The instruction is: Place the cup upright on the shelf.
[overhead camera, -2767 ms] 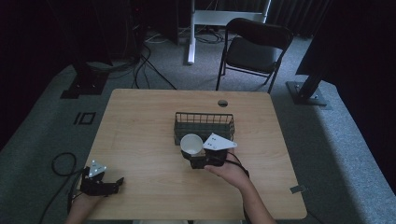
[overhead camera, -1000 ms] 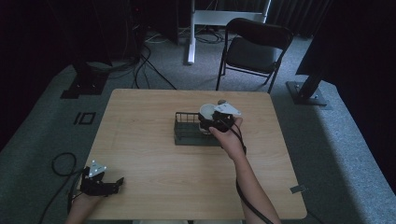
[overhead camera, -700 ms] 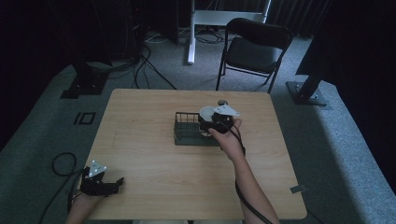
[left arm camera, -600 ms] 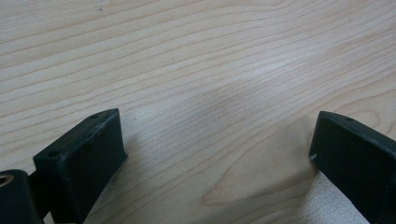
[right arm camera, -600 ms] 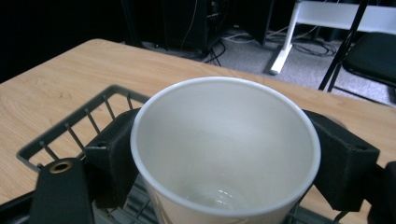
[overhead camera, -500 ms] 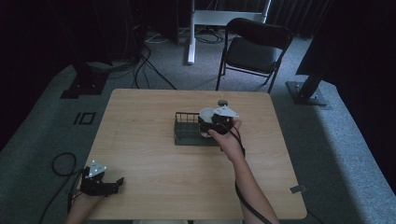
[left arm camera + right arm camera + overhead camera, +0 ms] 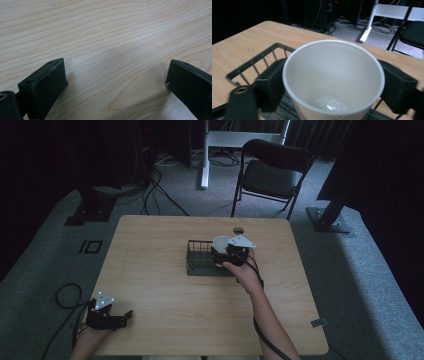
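A pale wood desk (image 7: 165, 270) stands on grey carpet before a black folding chair (image 7: 272, 170), where the right gripper (image 7: 227, 254) grips a white cup (image 7: 333, 80) over the wire basket (image 7: 200, 260), while the left gripper (image 7: 107, 317) rests near-left, fingers (image 7: 45, 85) spread wide, empty.

One light wooden rectangular table (image 7: 165, 270) carries the rest. On it sits one dark wire rectangular basket (image 7: 200, 260), right of the table's centre. One white paper cup (image 7: 332, 82) is held over the basket's right end. Two black two-jaw grippers are at the table: the right gripper (image 7: 225, 254) at the basket, the left gripper (image 7: 107, 317) at the table's near left corner. One round dark hole (image 7: 238, 230) marks the table's far edge. One black folding chair (image 7: 272, 170) stands beyond the table.
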Action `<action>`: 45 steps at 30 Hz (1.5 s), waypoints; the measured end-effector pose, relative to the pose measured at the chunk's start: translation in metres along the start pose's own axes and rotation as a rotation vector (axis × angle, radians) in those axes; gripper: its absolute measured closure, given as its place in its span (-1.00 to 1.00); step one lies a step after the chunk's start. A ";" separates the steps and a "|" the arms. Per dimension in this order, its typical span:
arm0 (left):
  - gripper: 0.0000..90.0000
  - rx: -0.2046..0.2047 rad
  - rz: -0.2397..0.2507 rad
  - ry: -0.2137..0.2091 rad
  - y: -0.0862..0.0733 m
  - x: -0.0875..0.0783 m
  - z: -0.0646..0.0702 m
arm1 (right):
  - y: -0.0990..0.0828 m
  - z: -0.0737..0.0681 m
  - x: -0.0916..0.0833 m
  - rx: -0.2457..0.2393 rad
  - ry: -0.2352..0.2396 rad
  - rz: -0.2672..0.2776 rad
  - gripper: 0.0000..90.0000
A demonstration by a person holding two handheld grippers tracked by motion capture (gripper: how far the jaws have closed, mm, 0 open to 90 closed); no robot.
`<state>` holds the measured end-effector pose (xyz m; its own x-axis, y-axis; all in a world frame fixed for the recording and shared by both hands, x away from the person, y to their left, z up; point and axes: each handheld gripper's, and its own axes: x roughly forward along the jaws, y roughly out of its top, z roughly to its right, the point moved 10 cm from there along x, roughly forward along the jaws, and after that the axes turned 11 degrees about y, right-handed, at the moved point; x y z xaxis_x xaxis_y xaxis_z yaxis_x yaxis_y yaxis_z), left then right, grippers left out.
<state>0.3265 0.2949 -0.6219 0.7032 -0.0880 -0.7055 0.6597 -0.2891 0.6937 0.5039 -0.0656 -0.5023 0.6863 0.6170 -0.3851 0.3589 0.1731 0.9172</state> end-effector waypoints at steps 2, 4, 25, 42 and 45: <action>-0.93 0.000 0.000 0.000 0.000 0.000 0.000 | 0.000 -0.002 0.000 -0.006 0.007 0.003 -0.74; -0.93 0.000 0.000 0.000 0.000 0.000 0.000 | 0.001 -0.003 -0.001 -0.008 0.008 0.008 -0.74; -0.93 0.000 0.000 0.000 0.000 0.000 0.000 | 0.008 -0.004 -0.030 -0.046 0.007 0.040 -0.74; -0.93 0.000 0.000 0.000 0.000 0.000 0.000 | -0.010 -0.003 -0.057 -0.071 0.000 0.052 -0.74; -0.93 0.000 0.000 0.000 0.000 0.000 0.000 | -0.011 -0.003 -0.063 -0.073 -0.004 0.057 -0.74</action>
<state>0.3265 0.2949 -0.6219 0.7034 -0.0881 -0.7053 0.6596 -0.2889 0.6939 0.4554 -0.1043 -0.4882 0.7073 0.6242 -0.3320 0.2722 0.1930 0.9427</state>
